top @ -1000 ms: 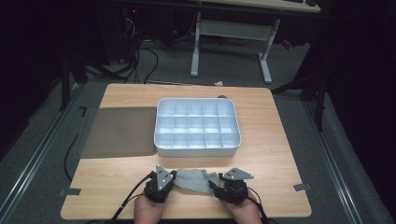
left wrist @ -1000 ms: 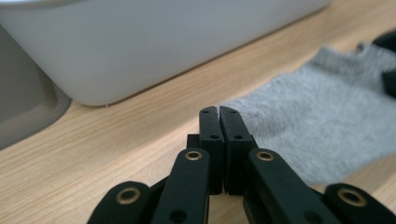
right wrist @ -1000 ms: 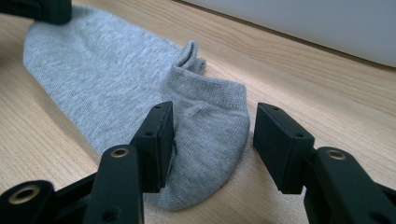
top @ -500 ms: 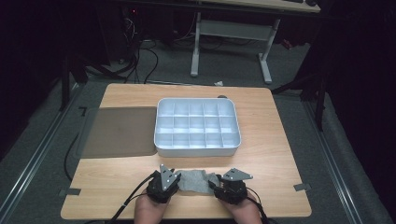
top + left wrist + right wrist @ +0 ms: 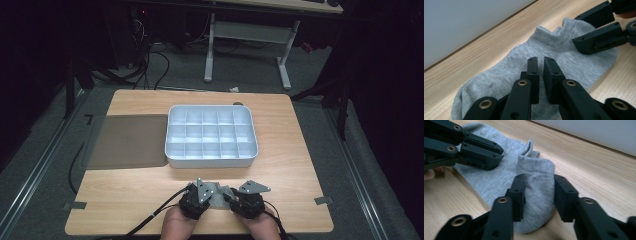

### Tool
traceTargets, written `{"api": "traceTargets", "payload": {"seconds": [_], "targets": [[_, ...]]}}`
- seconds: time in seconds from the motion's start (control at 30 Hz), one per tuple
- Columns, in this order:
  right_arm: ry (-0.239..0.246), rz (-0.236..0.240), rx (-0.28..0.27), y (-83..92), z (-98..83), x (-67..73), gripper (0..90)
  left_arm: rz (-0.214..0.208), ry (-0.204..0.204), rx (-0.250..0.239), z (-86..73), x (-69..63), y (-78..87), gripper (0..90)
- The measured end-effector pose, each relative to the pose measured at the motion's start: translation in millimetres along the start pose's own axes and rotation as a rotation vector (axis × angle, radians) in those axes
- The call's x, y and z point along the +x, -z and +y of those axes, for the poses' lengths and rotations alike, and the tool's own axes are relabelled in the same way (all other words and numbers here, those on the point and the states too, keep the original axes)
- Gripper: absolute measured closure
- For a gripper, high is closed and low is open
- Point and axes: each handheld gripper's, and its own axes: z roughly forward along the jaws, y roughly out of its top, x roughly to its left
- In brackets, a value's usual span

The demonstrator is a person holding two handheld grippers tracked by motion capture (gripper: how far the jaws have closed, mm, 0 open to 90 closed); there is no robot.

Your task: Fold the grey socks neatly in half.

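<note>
Sock [image 5: 554, 53]: we see a grey ankle sock, knit ribbed at the cuff, lying flat on the wooden table [image 5: 300, 165]; one end looks folded over in the right gripper view.
Sock vs left gripper [image 5: 539, 62]: sock lies under and ahead of its jaws, which sit nearly together with a thin gap; we cannot tell if they pinch any fabric.
Sock vs right gripper [image 5: 539, 195]: folded sock end lies between its jaws, which stand spread apart, released, one on each side of the fabric.
Hands: we see both at the near table edge, left hand [image 5: 176, 224] and right hand [image 5: 260, 227], grippers angled inward toward each other.
Beyond the grippers: white compartment tray [image 5: 211, 161], well apart from the sock.
</note>
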Motion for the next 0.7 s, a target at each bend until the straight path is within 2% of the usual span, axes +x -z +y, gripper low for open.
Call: {"api": "traceTargets", "payload": {"seconds": [0.1,0.23,0.5,0.7], "targets": [[-0.004,0.022,0.003,-0.2,0.1,-0.6,73.1,0.015,-0.023,0.000,-0.2,-2.4,-0.2,84.8],[-0.003,0.047,0.004,-0.3,0.2,-1.2,78.1,0.019,-0.027,-0.009,-1.4,-2.9,-0.3,84.9],[0.015,0.051,0.001,1.4,-0.1,0.4,80.9,0.030,-0.037,-0.011,-1.7,-4.4,-0.4,85.3],[0.001,0.069,-0.058,9.3,0.5,0.6,81.6,0.040,-0.040,-0.006,-0.7,-6.0,-0.7,85.4]]}}
